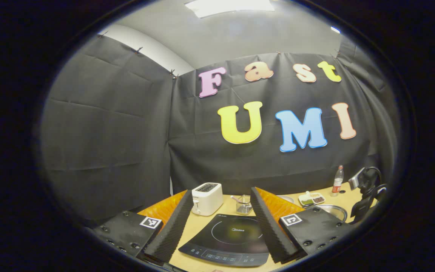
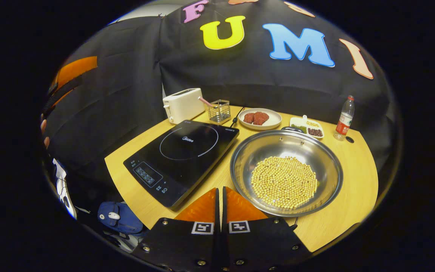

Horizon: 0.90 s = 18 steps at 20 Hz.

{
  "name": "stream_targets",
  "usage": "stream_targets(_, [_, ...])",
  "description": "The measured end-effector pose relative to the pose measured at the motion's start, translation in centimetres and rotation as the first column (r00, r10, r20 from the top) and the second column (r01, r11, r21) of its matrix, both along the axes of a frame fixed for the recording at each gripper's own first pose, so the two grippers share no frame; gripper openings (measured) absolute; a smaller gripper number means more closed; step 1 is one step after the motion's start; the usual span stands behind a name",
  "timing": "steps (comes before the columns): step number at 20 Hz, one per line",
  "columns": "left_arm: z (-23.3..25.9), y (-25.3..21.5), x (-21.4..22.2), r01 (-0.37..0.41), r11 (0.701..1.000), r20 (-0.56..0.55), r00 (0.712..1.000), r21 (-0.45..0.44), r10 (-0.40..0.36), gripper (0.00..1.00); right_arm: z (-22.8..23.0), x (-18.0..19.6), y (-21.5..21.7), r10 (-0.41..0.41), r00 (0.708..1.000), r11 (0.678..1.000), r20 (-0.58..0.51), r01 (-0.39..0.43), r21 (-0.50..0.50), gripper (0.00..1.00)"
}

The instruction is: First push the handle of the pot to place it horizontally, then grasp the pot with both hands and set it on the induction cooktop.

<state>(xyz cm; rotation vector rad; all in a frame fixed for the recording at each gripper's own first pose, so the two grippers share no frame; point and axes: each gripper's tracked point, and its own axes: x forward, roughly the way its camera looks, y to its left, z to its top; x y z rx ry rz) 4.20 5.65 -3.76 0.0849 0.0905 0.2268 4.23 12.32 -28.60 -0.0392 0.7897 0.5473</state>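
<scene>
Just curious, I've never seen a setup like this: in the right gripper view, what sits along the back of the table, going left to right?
Toaster → wire basket → plate of meat → small divided dish → bottle.

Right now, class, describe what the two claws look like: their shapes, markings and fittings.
The left claw and the right claw each have two long, wedge-shaped fingers mounted on flat black plates studded with screws. Each plate carries a square black-and-white marker. The left claw's fingers have ridged inner faces.
</scene>
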Motion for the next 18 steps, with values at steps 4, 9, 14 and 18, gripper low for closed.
stream_targets(4, [-0.7, 0.4, 0.0, -0.024, 1.0, -0.024, 0.999, 0.013, 0.025, 0.99, -2.9, -0.3, -0.5, 0.013, 0.996, 0.999, -0.084, -0.016, -0.029, 0.0])
stream_targets(9, [-1.2, 0.8, 0.1, -0.039, 0.999, -0.037, 0.999, 0.015, 0.039, 0.92, -4.4, 0.0, -1.8, -0.019, 0.991, 0.998, -0.133, 0.012, -0.056, 0.01])
stream_targets(14, [-1.5, 0.2, 0.5, -0.03, 1.0, -0.038, 0.999, 0.003, 0.03, 0.98, -4.2, 0.9, -2.0, -0.062, 0.985, 0.998, -0.162, 0.057, -0.03, 0.01])
stream_targets(18, [-1.6, -0.2, 0.8, -0.018, 1.0, -0.031, 0.999, 0.0, 0.018, 1.0, -4.1, 0.7, -2.4, -0.072, 0.983, 0.997, -0.168, 0.066, -0.039, 0.01])
